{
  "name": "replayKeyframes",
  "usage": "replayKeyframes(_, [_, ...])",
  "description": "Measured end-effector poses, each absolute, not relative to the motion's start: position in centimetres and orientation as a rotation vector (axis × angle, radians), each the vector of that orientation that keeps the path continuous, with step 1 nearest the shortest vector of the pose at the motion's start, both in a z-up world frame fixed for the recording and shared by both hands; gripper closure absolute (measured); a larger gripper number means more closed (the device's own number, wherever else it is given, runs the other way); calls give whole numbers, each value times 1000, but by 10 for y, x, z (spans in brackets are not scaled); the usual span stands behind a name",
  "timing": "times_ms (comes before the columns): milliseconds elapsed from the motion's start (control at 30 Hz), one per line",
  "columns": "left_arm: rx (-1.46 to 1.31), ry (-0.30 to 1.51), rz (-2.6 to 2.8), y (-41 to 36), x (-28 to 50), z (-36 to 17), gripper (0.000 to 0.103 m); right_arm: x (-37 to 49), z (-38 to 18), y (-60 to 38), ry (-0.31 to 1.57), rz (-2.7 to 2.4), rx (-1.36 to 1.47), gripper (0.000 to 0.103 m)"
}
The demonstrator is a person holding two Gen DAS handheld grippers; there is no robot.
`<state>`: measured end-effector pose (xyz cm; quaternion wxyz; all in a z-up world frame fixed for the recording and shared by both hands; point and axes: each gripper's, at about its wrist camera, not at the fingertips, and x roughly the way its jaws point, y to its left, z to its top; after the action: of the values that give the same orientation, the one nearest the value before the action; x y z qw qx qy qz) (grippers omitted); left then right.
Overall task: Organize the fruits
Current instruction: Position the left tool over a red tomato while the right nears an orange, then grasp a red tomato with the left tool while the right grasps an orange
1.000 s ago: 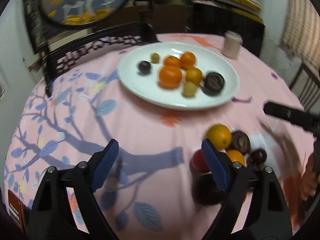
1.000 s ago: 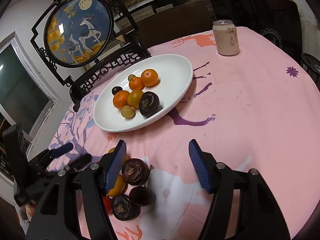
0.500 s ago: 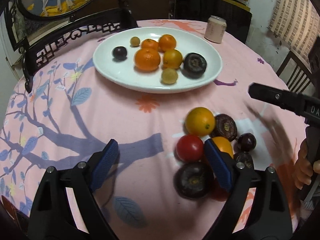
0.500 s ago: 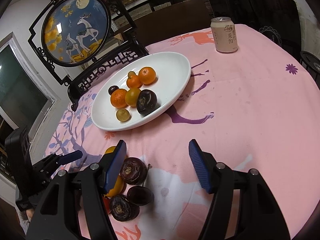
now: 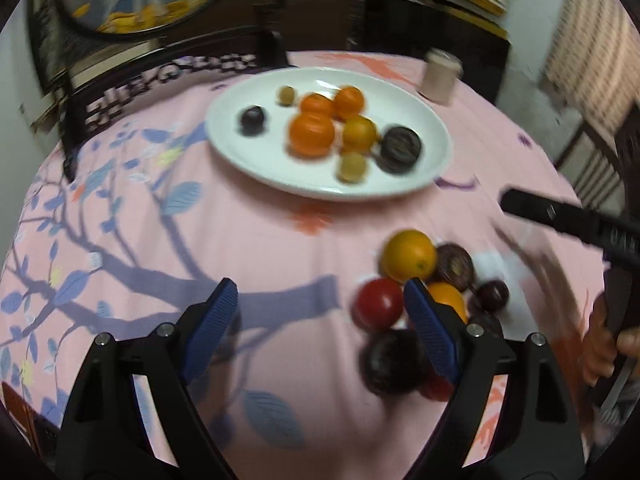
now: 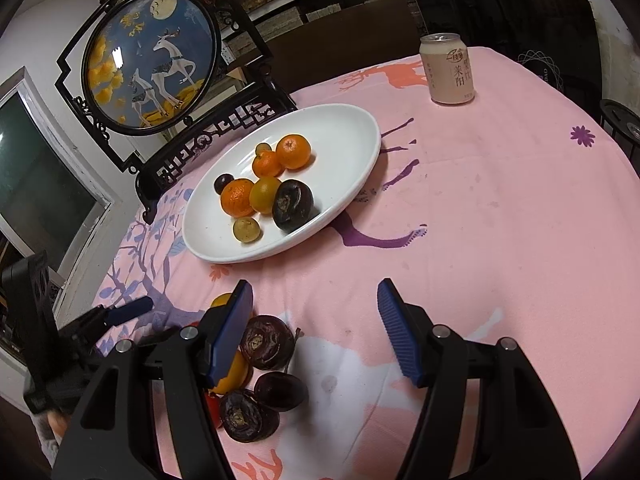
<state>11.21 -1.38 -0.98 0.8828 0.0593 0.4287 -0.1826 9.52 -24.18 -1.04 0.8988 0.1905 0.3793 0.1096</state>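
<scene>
The left gripper (image 5: 320, 320) hangs over bare pink tablecloth (image 5: 260, 240), its blue-padded jaws closing with nothing between them; the loose fruit pile (image 5: 424, 292) lies just off its right finger, a red tomato (image 5: 378, 303) nearest the pad and an orange (image 5: 408, 255) just beyond it. The right gripper (image 6: 316, 332) stands with jaws parted and gripping nothing, only cloth in the gap; three dark, wrinkled fruits (image 6: 266, 342) sit on the inner side of its left finger, partly under it, and an orange-yellow fruit (image 6: 234, 372) lies behind that finger. A hand (image 5: 600, 344) shows at the right edge of the left wrist view, which is blurred. Farther ahead of both grippers, a white plate (image 6: 344, 128) holds oranges (image 6: 293, 151), small yellowish fruits and dark ones. Beyond the plate, ahead and to the right, a drink can (image 6: 447, 69) stands upright; a round deer picture (image 6: 148, 60) in a black frame stands past the table's far left edge.
</scene>
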Motion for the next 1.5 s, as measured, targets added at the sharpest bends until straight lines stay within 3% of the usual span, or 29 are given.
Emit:
replayKeyframes(267, [137, 937, -372, -7, 126, -19, 14, 95, -11, -242, 785, 227, 394, 38])
replayKeyframes(433, [-36, 937, -270, 45, 139, -7, 18, 94, -9, -242, 776, 233, 399, 38])
replayKeyframes(567, [5, 928, -330, 23, 129, -9, 21, 94, -10, -240, 781, 235, 388, 38])
replayKeyframes(667, [103, 926, -363, -5, 124, -16, 30, 95, -10, -240, 781, 232, 385, 38])
replayKeyframes(800, [100, 965, -346, -8, 133, -26, 52, 95, -10, -238, 778, 234, 371, 38])
replayKeyframes(967, [56, 959, -362, -6, 139, -22, 53, 95, -12, -232, 791, 250, 347, 38])
replayKeyframes(1067, [76, 956, -359, -9, 136, -25, 62, 95, -12, -229, 796, 269, 347, 38])
replayKeyframes(1100, [71, 960, -374, -9, 137, -24, 72, 95, -13, -229, 797, 279, 352, 38])
replayKeyframes(1300, [19, 941, -306, 11, 139, -15, 72, 95, -12, -209, 792, 348, 343, 38])
replayKeyframes(1500, [-4, 956, -284, 21, 145, -17, 72, 104, -13, -156, 801, 421, 158, 38])
